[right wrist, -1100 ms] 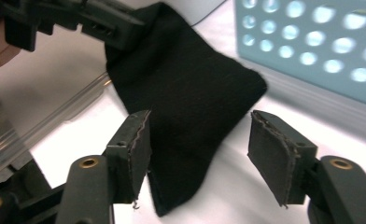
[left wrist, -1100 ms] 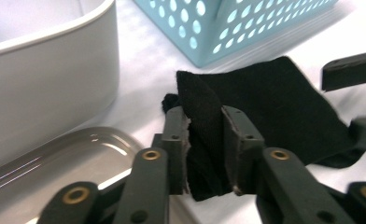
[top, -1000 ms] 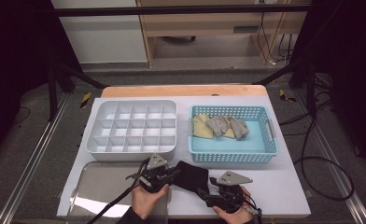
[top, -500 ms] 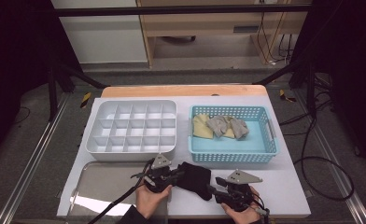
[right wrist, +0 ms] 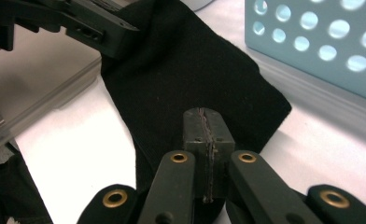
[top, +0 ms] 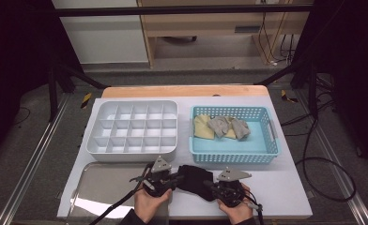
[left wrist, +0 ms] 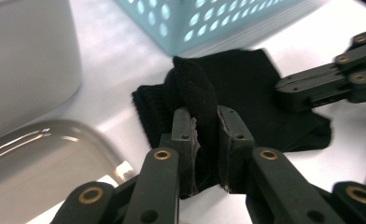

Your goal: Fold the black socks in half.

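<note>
A black sock (top: pixel 195 178) lies on the white table (top: pixel 285 187), just in front of the blue basket (top: pixel 233 157). The left gripper (left wrist: pixel 208 140) pinches a raised fold of the sock, at the end away from the basket's right side. The right gripper (right wrist: pixel 204 140) has just been closing, and its jaws are now pressed together over the sock's other end; I cannot tell if any cloth is caught between them. A white divided box (top: pixel 131 127) sits left of the basket. A shiny tray (top: pixel 102 187) lies in front of that box.
</note>
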